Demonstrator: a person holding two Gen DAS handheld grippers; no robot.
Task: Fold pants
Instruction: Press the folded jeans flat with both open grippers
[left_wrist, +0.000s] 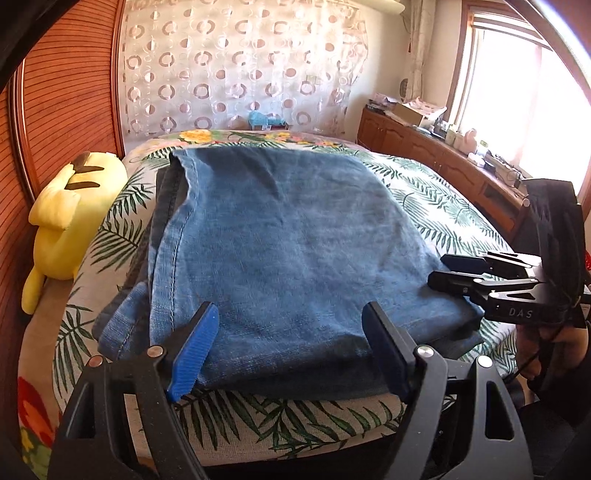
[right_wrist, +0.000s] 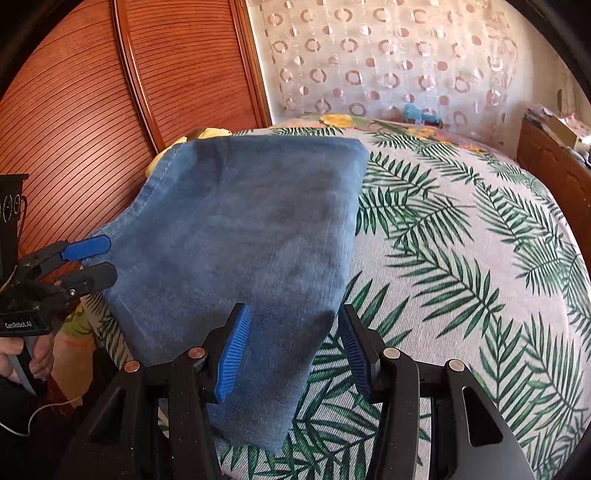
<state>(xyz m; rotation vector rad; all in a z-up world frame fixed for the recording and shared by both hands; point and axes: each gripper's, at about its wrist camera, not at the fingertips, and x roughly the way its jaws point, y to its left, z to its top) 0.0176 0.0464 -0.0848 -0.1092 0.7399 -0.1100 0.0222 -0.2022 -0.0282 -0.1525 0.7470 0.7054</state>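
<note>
Denim fills the middle of both views: the folded blue jeans (left_wrist: 280, 251) lie flat on the palm-leaf bedspread (left_wrist: 436, 218), near the bed's front edge. In the left wrist view, a darker layer (left_wrist: 166, 206) shows under the jeans' left seam; whether it is a lower fold or lining cannot be told. Far left, a yellow plush toy (left_wrist: 62, 214) lies against the slatted wooden wardrobe (left_wrist: 70, 92); its lower end is partly hidden by the bed's edge.

Left gripper (left_wrist: 291, 350): fingers spread wide, one on each side of the near hem, clamping nothing; whether the blue pads (left_wrist: 195, 354) touch the cloth cannot be told. Right gripper (left_wrist: 458, 271), seen from the side at the jeans' right edge: fingers stand slightly apart with a thin gap, nothing between them visible.

In the right wrist view the right gripper's own fingers are spread, straddling the jeans' near corner, which hangs over the bed edge; the cloth beneath the mount is cut off.

Behind the bed hangs a sheer ring-patterned curtain (left_wrist: 240, 66), with a small blue object (left_wrist: 260, 119) at its foot, too small to identify. Far right, a low wooden cabinet (left_wrist: 424, 147) carries clutter, overexposed by the bright window (left_wrist: 517, 96).
</note>
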